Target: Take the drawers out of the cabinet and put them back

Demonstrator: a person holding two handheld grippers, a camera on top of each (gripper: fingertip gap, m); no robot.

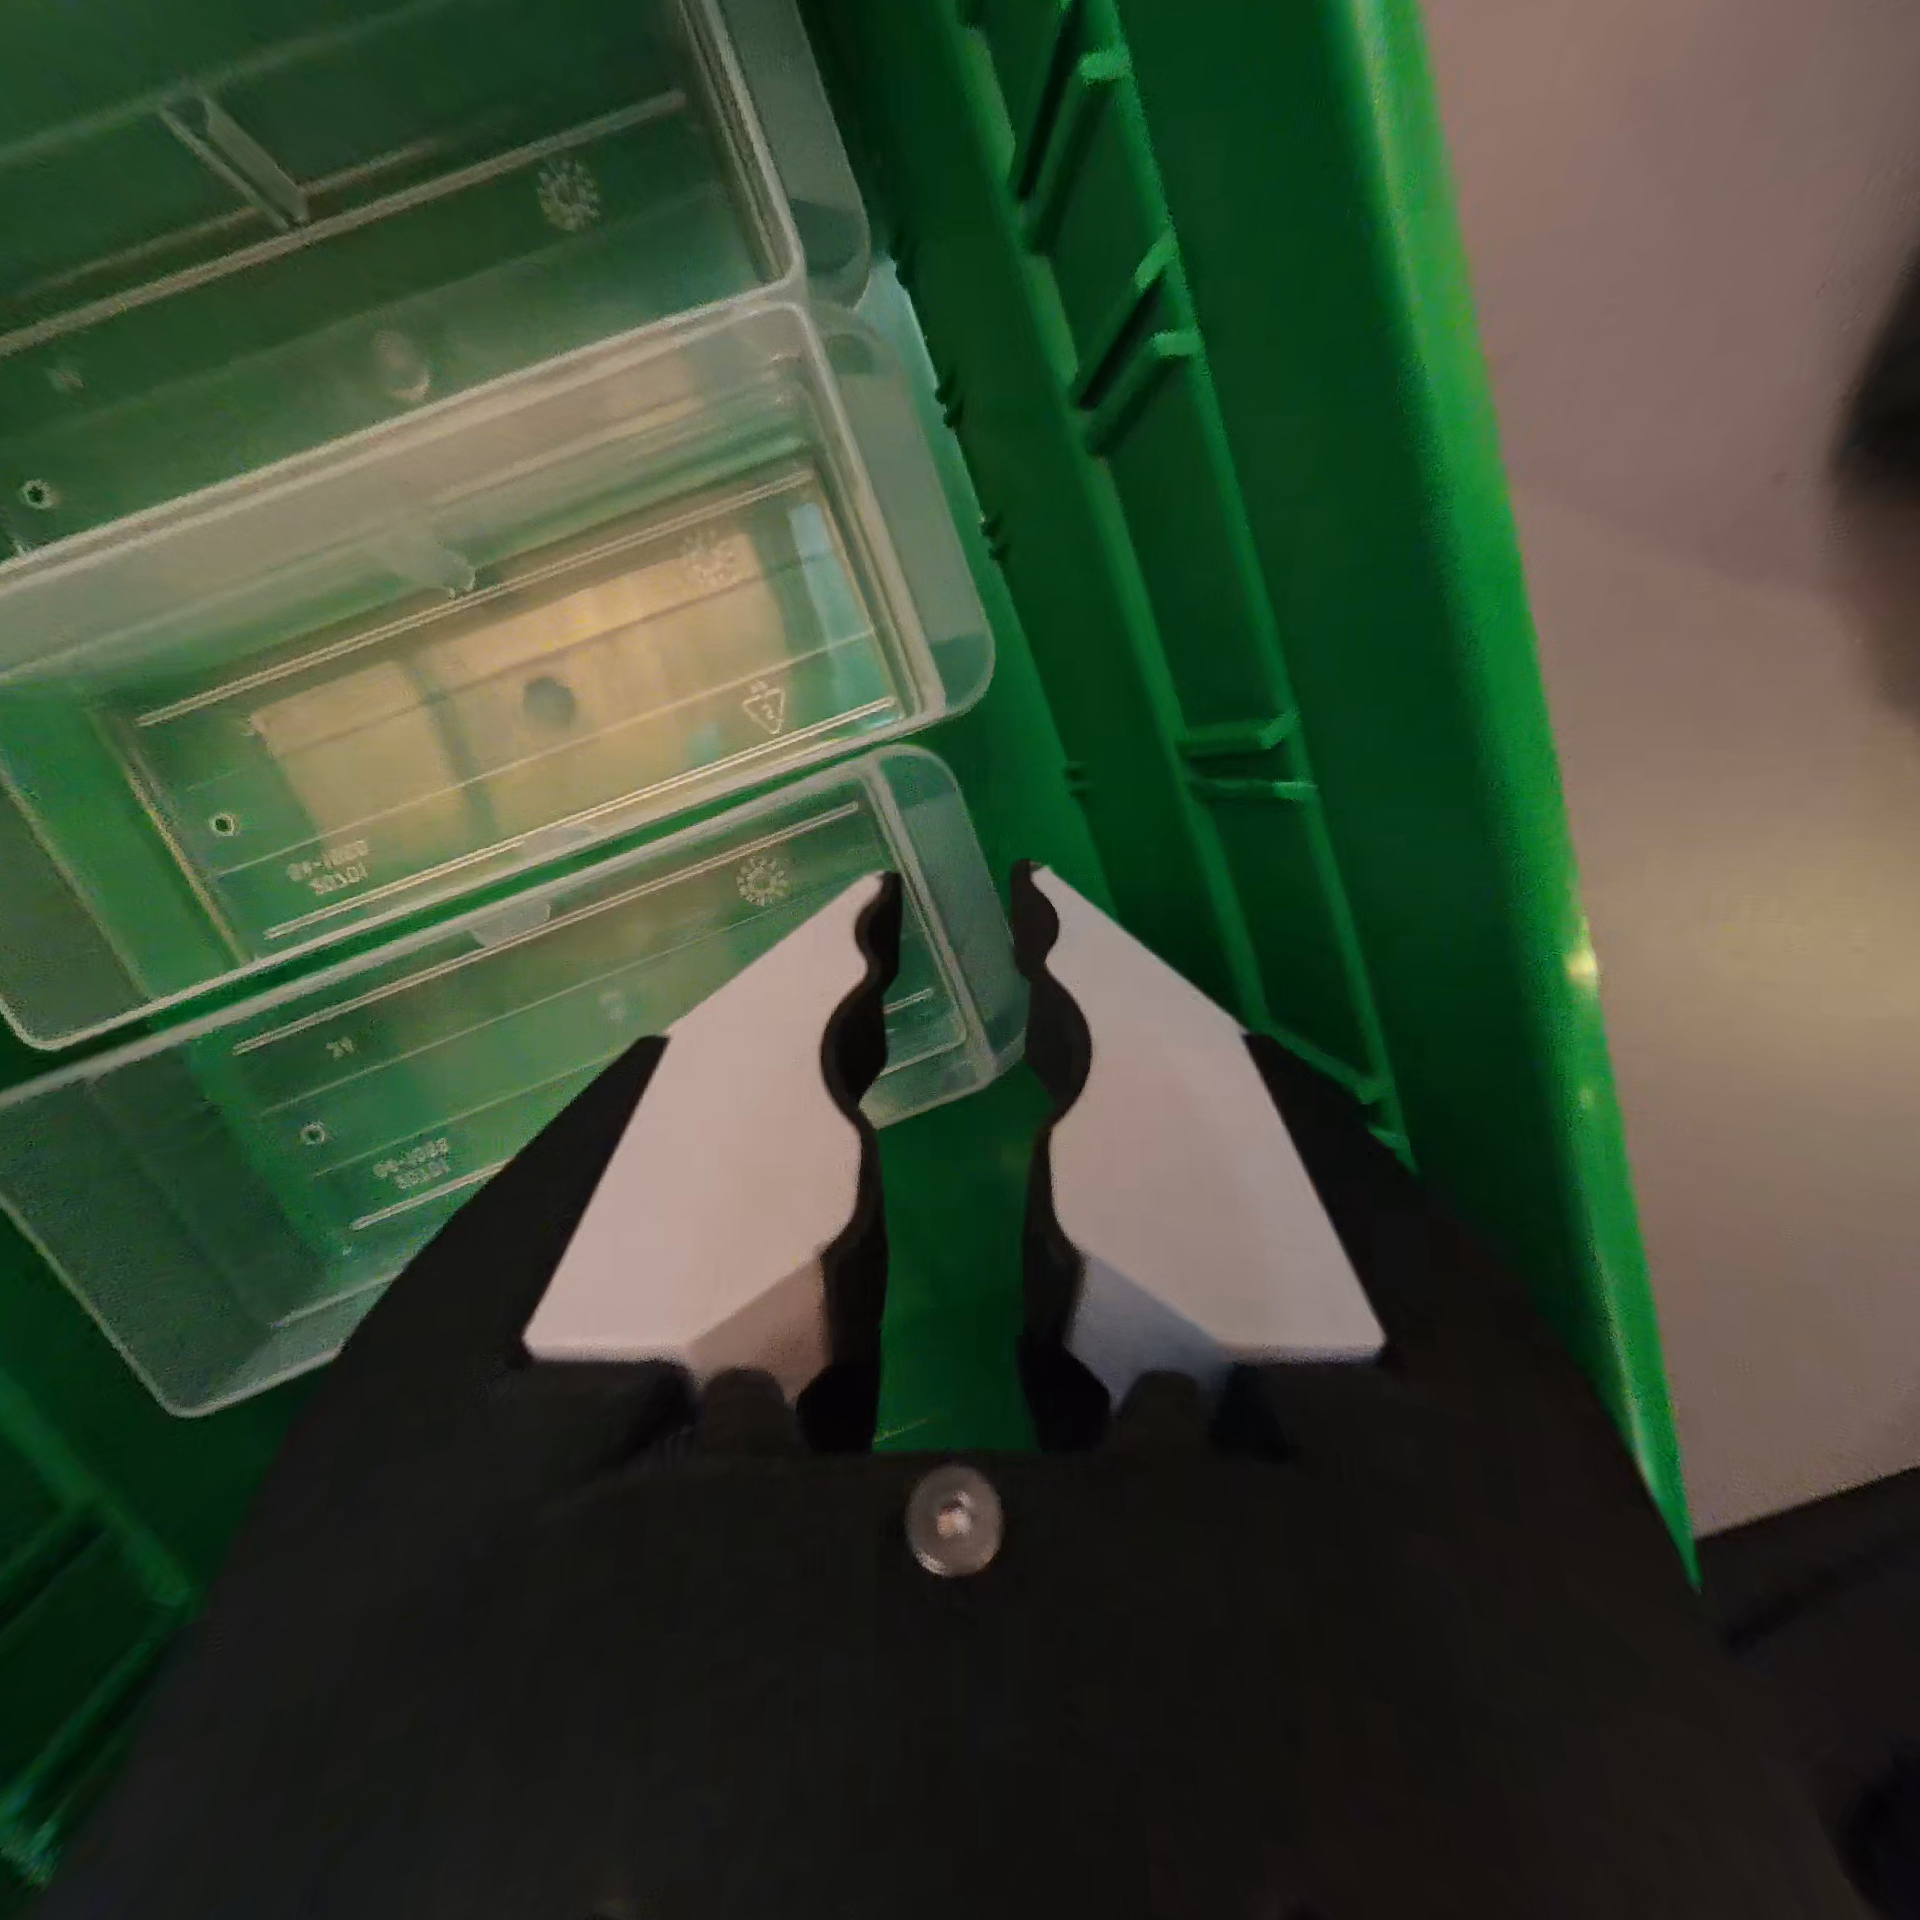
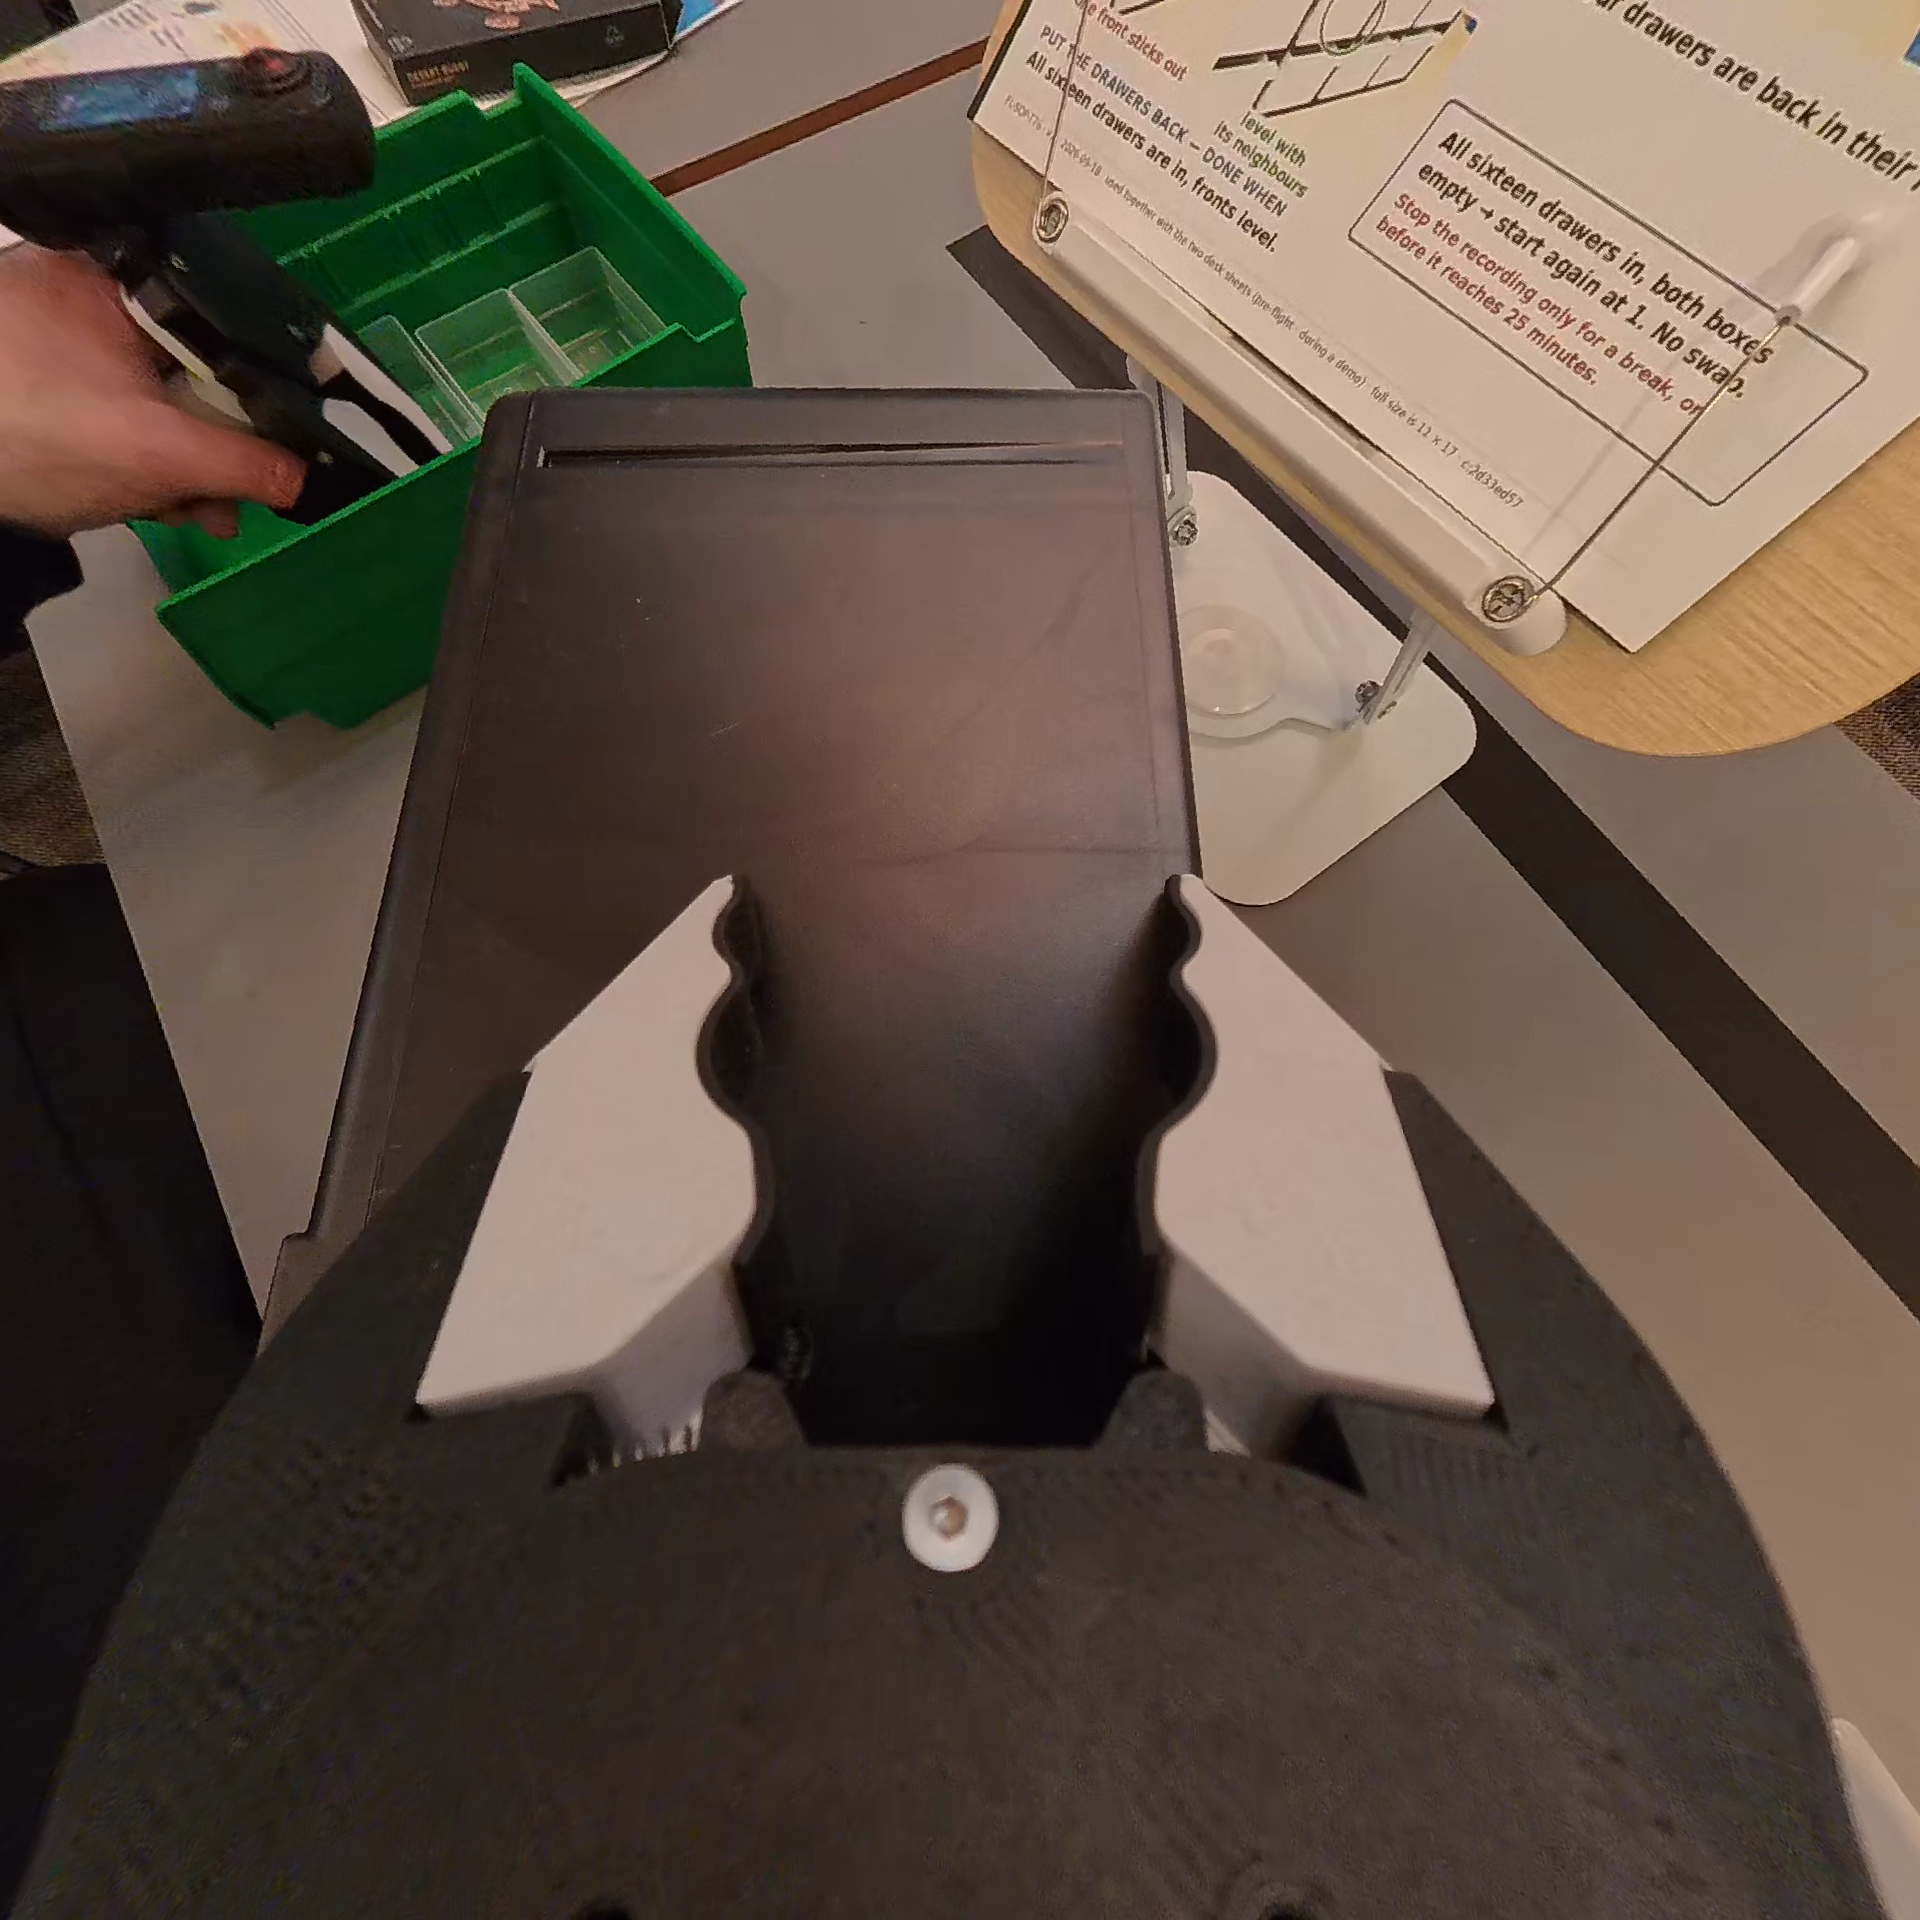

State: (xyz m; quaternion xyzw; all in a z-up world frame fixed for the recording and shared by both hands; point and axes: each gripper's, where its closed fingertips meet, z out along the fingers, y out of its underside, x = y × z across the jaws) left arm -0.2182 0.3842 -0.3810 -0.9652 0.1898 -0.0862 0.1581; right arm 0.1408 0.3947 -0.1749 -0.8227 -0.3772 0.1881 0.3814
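Clear plastic drawers (image 1: 499, 665) lie side by side in a green bin (image 2: 343, 613) at the table's (image 2: 260, 852) left, long axes running across it, moulded marks on their bases; the left gripper (image 1: 956, 883), slightly parted, reaches in with one finger over a drawer's corner; the black cabinet (image 2: 810, 665) stretches lengthwise away beneath the right gripper (image 2: 956, 894), fingers spread wide and holding nothing; a printed instruction sheet (image 2: 1538, 239) rests on a stand at right.
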